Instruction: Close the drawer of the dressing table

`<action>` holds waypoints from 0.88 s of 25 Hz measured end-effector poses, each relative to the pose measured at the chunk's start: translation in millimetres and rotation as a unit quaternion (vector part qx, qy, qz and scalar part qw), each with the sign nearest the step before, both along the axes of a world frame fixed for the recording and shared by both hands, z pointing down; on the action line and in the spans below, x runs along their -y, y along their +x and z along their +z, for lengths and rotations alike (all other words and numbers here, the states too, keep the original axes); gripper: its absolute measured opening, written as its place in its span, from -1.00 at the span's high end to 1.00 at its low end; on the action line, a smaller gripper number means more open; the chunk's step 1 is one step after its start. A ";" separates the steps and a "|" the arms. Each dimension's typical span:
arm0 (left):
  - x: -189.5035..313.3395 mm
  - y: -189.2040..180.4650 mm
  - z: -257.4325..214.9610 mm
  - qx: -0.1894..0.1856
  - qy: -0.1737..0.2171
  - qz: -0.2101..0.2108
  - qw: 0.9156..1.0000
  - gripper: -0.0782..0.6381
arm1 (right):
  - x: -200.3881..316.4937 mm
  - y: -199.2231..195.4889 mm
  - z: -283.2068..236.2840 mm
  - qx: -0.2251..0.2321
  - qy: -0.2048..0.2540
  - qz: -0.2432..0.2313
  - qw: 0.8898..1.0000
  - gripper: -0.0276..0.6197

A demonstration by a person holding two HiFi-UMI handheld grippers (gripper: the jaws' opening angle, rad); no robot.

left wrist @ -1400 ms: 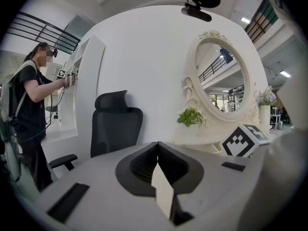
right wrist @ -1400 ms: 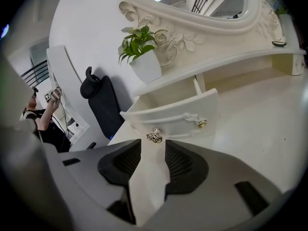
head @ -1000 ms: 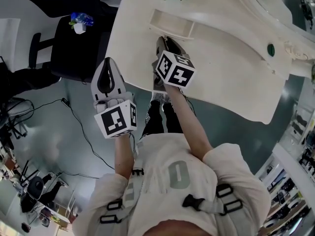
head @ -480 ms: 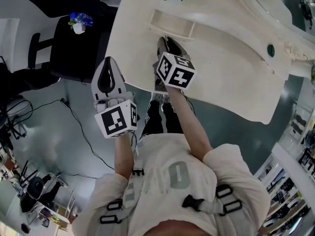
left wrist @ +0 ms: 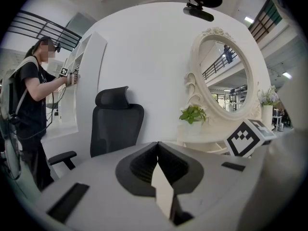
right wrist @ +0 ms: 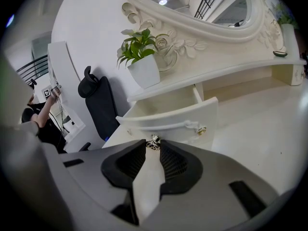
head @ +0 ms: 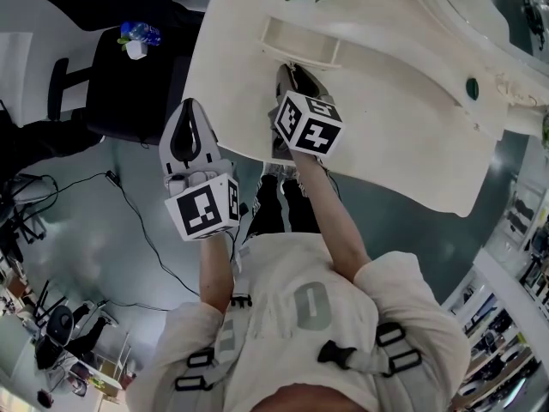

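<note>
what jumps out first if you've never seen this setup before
The small white drawer stands pulled out of the dressing table, below the potted plant and the ornate oval mirror. The right gripper is closed on its silver knob. The left gripper hangs shut and empty off the table's left side, near a black office chair.

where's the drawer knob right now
In the right gripper view, the knob sits mid-frame on the open drawer, pinched by the right hand-held gripper, below the plant.
</note>
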State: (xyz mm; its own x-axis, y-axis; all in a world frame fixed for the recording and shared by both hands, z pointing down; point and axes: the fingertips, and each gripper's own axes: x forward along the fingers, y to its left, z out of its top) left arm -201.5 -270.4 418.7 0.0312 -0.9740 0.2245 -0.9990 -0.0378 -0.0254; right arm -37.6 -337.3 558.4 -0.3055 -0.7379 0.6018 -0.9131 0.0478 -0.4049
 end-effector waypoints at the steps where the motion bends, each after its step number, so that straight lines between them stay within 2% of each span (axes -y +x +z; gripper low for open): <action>1: 0.2 0.0 0.1 0.000 -0.003 -0.001 1.000 0.73 | 0.8 0.8 -0.2 -0.001 0.001 0.000 1.000 0.61; 22: 10.9 2.4 11.4 -0.005 -0.011 0.000 1.000 0.73 | 38.7 13.2 -7.7 -0.019 0.021 0.002 1.000 0.61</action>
State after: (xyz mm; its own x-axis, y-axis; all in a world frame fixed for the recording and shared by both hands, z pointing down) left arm -199.1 -281.3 430.1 0.0346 -0.9685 0.2465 -0.9991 -0.0392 -0.0139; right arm -24.4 -376.0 550.7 -0.2804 -0.7641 0.5810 -0.9278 0.0605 -0.3682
